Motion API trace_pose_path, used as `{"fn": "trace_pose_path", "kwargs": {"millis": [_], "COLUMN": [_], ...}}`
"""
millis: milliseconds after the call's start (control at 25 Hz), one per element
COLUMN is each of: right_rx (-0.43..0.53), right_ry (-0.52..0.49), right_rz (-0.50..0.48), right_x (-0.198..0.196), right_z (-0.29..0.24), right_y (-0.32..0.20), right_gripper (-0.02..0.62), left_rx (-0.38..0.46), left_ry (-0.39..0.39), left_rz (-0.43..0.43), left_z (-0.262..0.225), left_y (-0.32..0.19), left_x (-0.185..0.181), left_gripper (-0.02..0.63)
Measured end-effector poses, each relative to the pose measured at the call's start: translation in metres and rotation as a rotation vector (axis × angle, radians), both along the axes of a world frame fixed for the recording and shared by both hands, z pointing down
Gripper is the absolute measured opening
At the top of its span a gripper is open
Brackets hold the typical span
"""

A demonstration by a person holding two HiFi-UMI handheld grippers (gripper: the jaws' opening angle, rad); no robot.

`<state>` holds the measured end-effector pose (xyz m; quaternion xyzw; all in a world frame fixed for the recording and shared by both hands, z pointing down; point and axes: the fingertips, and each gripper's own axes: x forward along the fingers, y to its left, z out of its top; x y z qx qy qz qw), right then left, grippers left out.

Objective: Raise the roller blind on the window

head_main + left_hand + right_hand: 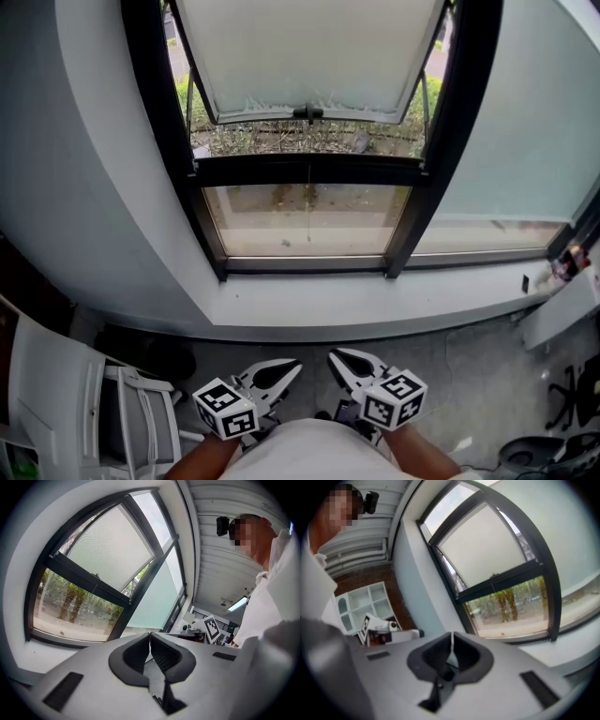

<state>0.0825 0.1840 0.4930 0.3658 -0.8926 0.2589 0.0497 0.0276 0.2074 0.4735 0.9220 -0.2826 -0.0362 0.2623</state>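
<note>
At far centre, the roller blind (309, 56) covers the upper pane of the window (309, 171); the lower pane is uncovered.
Left gripper (292, 367) and right gripper (336, 356), both clenched and empty, hover near above grey floor (469, 375); white sill (375, 305) lies beyond.

The left gripper (296, 367) and the right gripper (333, 355) are each built with a white shell, and the curved, pincer-shaped jaws are lined in black. A white cube printed with black square markers is mounted on each: the left cube (225, 409) and the right cube (394, 397). In the gripper views, dark rectangular slots (63, 691) are set into the pale grey bodies. A white garment (314, 452) is worn by the person.
</note>
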Motion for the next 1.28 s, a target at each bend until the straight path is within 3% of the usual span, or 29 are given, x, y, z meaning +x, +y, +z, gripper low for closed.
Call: {"fn": "trace_pose_path", "kwargs": {"millis": [240, 400, 840, 1280], "right_rx": [0.009, -0.001, 0.009, 0.027], "right_ry": [0.058, 0.063, 0.101, 0.123], "right_rz": [-0.006, -0.026, -0.068, -0.033], "right_x": [0.016, 0.030, 0.066, 0.048], "right_z": [0.011, 0.017, 0.026, 0.023], "right_y": [-0.007, -0.012, -0.051, -0.109], "right_gripper": [0.033, 0.082, 0.084, 0.084], "left_rx": [0.010, 0.014, 0.030, 0.079], "left_ry": [-0.023, -0.030, -0.051, -0.096], "left_rz": [-0.038, -0.072, -0.172, -0.155], "left_z": [0.002, 0.002, 0.003, -0.002], "left_y": [-0.011, -0.019, -0.046, -0.110], "left_x": [0.005, 0.013, 0.030, 0.006], "left_gripper": [0.028, 0.029, 0.029, 0.029]}}
